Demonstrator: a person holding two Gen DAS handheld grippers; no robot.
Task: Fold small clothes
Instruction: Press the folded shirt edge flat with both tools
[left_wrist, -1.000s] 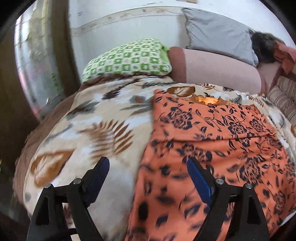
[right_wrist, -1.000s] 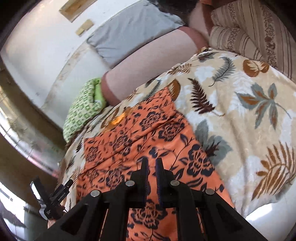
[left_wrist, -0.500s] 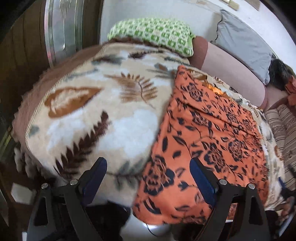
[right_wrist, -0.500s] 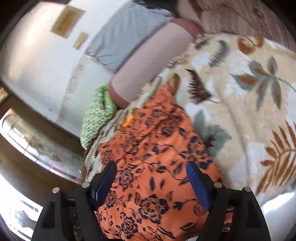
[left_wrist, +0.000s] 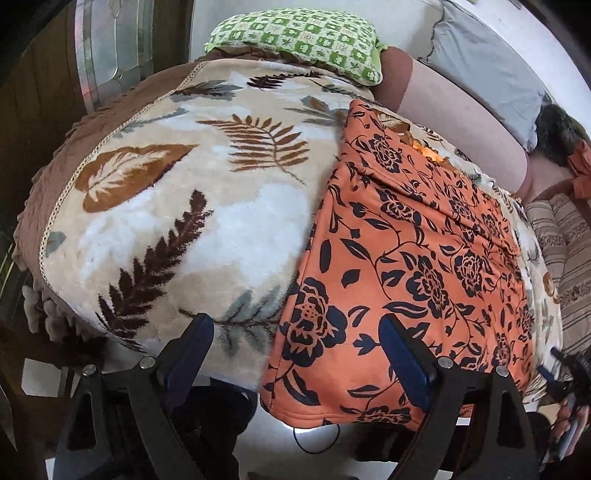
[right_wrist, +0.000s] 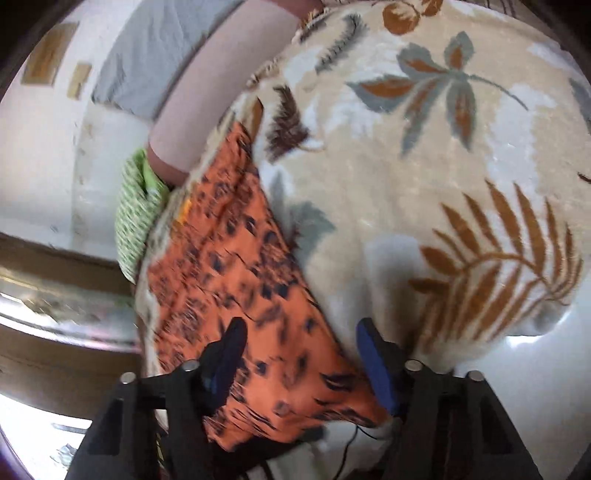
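Note:
An orange garment with a dark flower print lies flat on a leaf-patterned blanket, its near hem hanging over the bed's edge. My left gripper hovers open and wide over the garment's near left corner, one finger over the blanket and one over the cloth. In the blurred right wrist view, my right gripper sits low at the near right corner of the garment. Its jaws are closing with the cloth between them, and the pads do not seem to press on it.
A green checked pillow, a pink bolster and a grey pillow line the far side by the wall. A striped cushion lies at the right. A dark cable runs on the pale floor below the bed edge.
My right gripper went from shut to wide open, has since narrowed, and dropped to the garment's near right corner. My left gripper drew back to the near left corner, staying open.

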